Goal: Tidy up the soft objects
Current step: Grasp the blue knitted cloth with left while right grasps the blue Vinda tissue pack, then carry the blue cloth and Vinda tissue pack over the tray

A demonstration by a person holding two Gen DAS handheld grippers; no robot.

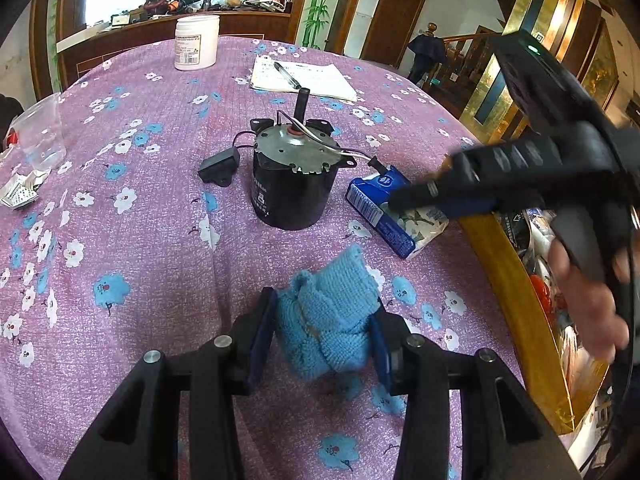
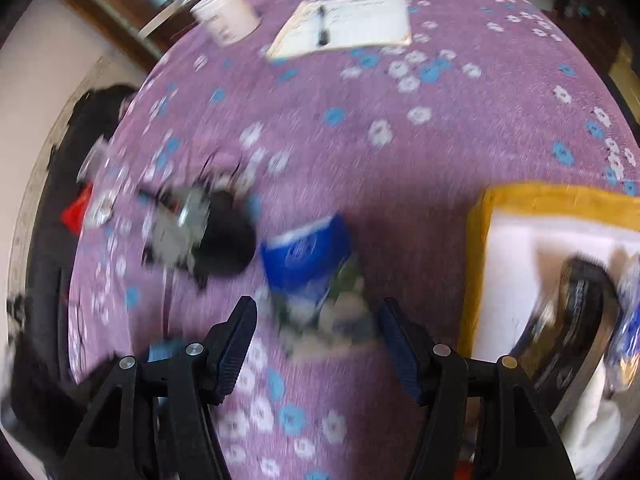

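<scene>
My left gripper is shut on a folded light-blue knitted cloth and holds it just above the purple flowered tablecloth. A blue tissue pack lies to the right of a black motor. My right gripper is open, its jaws either side of the near end of the tissue pack; this view is blurred. In the left wrist view the right gripper reaches over the pack.
A yellow-walled box with mixed items stands at the right table edge; it also shows in the right wrist view. A white jar, a notepad with pen, a clear plastic cup and a small black part lie around.
</scene>
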